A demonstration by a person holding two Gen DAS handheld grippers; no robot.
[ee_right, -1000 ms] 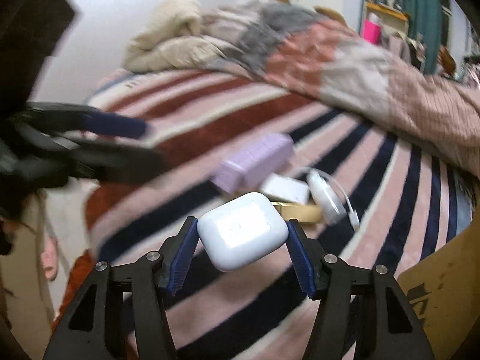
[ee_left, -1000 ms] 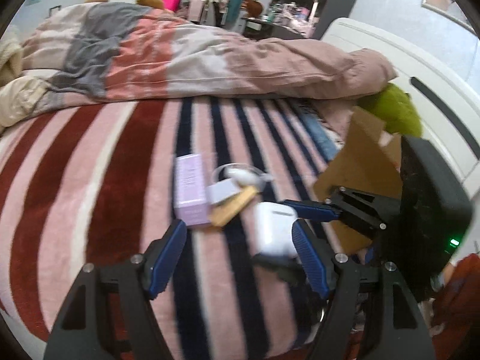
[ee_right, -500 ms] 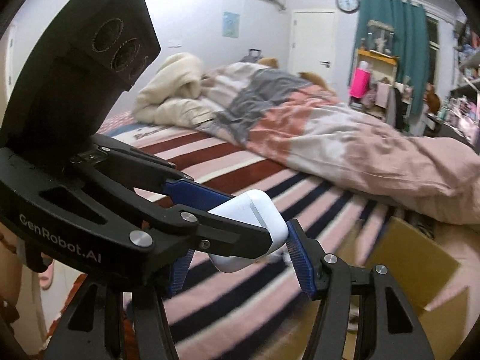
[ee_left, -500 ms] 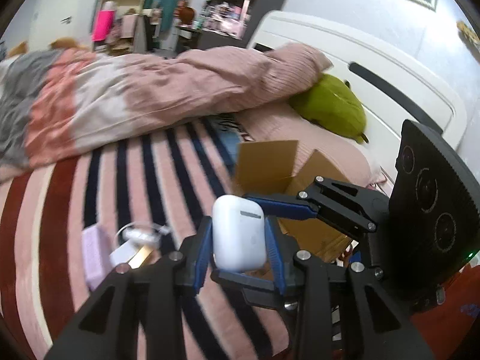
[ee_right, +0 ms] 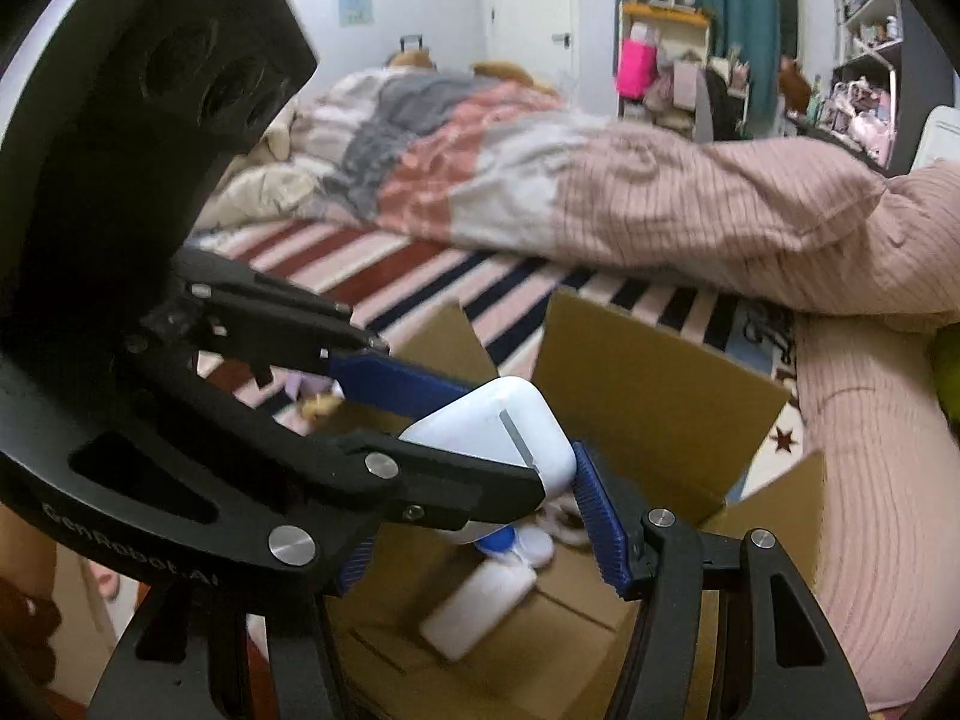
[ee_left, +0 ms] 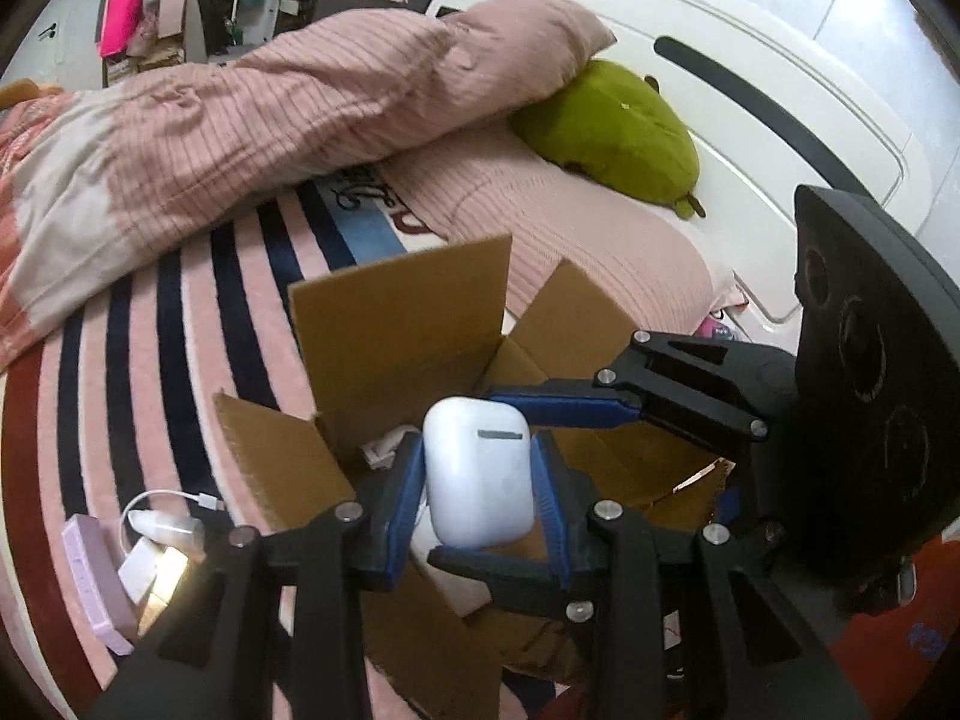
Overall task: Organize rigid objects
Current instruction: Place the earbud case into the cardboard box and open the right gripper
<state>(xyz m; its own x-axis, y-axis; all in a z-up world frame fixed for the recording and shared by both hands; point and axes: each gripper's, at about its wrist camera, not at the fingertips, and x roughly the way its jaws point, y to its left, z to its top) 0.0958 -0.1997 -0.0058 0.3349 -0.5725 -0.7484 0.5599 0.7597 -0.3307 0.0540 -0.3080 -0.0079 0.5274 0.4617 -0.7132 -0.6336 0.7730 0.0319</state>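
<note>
- The left wrist view looks close down over the open cardboard box (ee_left: 396, 324) toward the white headboard (ee_left: 750, 120).
- The right wrist view faces across the bed toward the door (ee_right: 528, 0).
- Both share the box (ee_right: 654, 384) and white earbud case (ee_left: 478, 474).

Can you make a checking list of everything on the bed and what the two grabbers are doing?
Surface: striped blanket on a bed.
Job's things: white earbud case held over the open cardboard box; a white bottle lies inside the box.
Clutter: lilac box and small white charger beside the cardboard box.
Grippers: left hand-held gripper shut on the case; right hand-held gripper around the case too, grip unclear.
Cables: white cable looped by the charger.
Surroundings: pink duvet, green plush toy, white headboard.
</note>
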